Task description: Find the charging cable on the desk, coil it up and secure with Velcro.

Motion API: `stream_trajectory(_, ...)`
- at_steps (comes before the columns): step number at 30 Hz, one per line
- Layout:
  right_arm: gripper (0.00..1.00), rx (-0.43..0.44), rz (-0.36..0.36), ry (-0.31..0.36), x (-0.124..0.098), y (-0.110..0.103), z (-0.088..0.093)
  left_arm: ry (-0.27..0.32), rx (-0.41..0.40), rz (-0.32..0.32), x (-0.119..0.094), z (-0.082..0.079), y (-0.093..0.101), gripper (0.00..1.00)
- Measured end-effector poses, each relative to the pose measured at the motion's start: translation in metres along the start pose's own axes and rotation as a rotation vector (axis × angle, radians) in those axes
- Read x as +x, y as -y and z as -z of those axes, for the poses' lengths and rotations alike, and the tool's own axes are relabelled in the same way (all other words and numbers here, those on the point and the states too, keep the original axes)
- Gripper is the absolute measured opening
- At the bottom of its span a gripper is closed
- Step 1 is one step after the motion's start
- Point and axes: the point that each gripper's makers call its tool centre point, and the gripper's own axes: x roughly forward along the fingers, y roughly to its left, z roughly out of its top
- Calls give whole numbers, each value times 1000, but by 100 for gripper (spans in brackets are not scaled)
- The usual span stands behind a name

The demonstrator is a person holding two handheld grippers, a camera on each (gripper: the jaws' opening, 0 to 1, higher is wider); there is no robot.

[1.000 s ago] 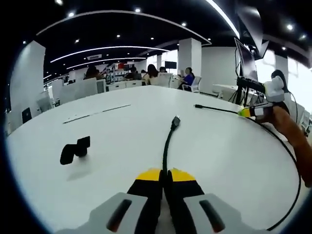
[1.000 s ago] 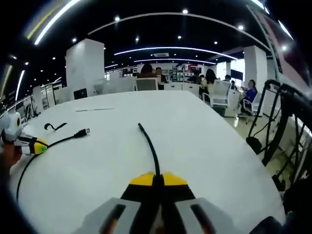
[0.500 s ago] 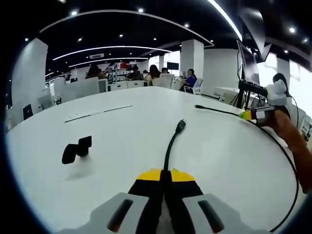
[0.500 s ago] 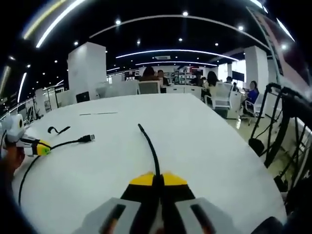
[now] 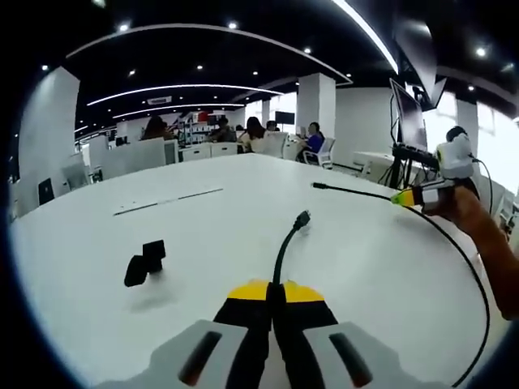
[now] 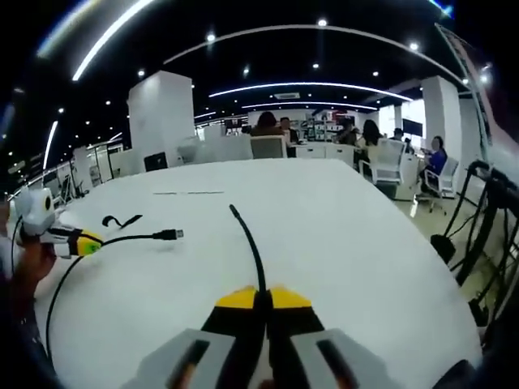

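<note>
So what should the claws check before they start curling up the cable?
1. Left claw shut on the cable: ok.
2. Right claw shut on the cable's other end: ok.
3. Both plugs poke out past the claw tips, free: ok.
4. Cable hangs between the claws in a loose loop, no knots seen: ok.
5. Velcro strap lies on the table, apart from the cable: ok.
6. Strap open and ready to wrap: cannot tell.

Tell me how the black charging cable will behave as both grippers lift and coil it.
Likely floppy: the cable sags in a long loop between the left hand-held gripper and the right hand-held gripper. Short ends seem springier, since the plug end arches up from the jaws. Probably light, dragging easily over the smooth white desk.
</note>
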Motion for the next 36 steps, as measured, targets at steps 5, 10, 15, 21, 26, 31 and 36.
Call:
stream_trajectory(5,4,-12,-38,23,2,-24,-12,29,31,1,-15,-16,-13,3)
stream_trajectory(10,4,-26,-61,37,8,-46,-20,45,58,6,-25,-22,-26,3)
stream_trajectory(15,4,-50,-83,55,13,-67,-31,61,65,21,-34,-26,-38,3)
stream_trajectory(21,4,-73,-137,71,21,-93,-43,60,74,16,-41,-25,-60,3)
stream_trajectory(26,4,-75,-201,70,32,-116,-49,57,91,6,-50,-22,-77,3)
stream_trajectory(31,4,-112,-241,64,45,-139,-54,64,85,7,-55,-23,-98,3)
stream_trajectory(36,4,-137,-287,63,55,-157,-59,68,85,21,-52,-24,-114,4)
